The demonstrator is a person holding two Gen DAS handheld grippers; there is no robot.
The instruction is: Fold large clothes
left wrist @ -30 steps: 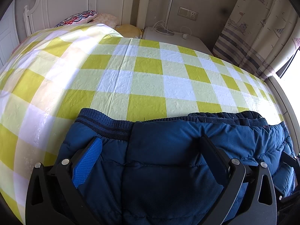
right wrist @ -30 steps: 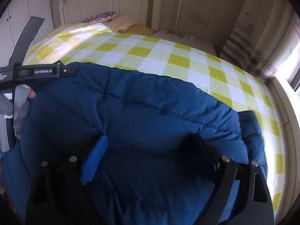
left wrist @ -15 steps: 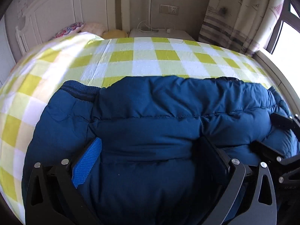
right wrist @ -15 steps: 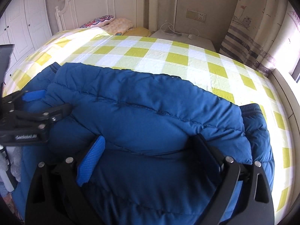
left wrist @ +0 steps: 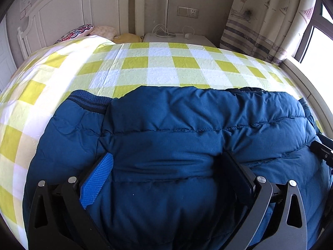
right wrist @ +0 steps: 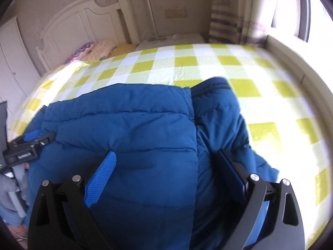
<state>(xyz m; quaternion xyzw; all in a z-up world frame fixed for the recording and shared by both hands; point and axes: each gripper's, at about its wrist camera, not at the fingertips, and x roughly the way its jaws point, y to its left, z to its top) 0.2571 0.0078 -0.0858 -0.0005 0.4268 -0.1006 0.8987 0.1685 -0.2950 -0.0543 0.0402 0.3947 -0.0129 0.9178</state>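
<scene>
A dark blue puffer jacket (left wrist: pixel 166 125) lies folded on the bed, its upper layer doubled over a lower layer with a ribbed hem (left wrist: pixel 89 102). My left gripper (left wrist: pixel 166 156) is over its near part, fingers spread wide, with the padding bulging up between them. In the right wrist view the jacket (right wrist: pixel 124 129) shows the edge of its folded layer running down between the fingers of my right gripper (right wrist: pixel 166 156), which is also spread wide. The left gripper's body (right wrist: pixel 25 145) shows at the left edge there. That view is blurred.
The bed carries a yellow and white checked cover (left wrist: pixel 166 70), bare beyond the jacket. Pillows (left wrist: pixel 93 33) lie by the white headboard (left wrist: pixel 68 16). A white nightstand (left wrist: pixel 177 38) with a lamp pole stands behind. Curtains (left wrist: pixel 270 20) and a window ledge run along the right.
The jacket's near part has been folded over onto its far part. Both cameras rose and look further across the bed. The right gripper has shifted right relative to the folded layer.
</scene>
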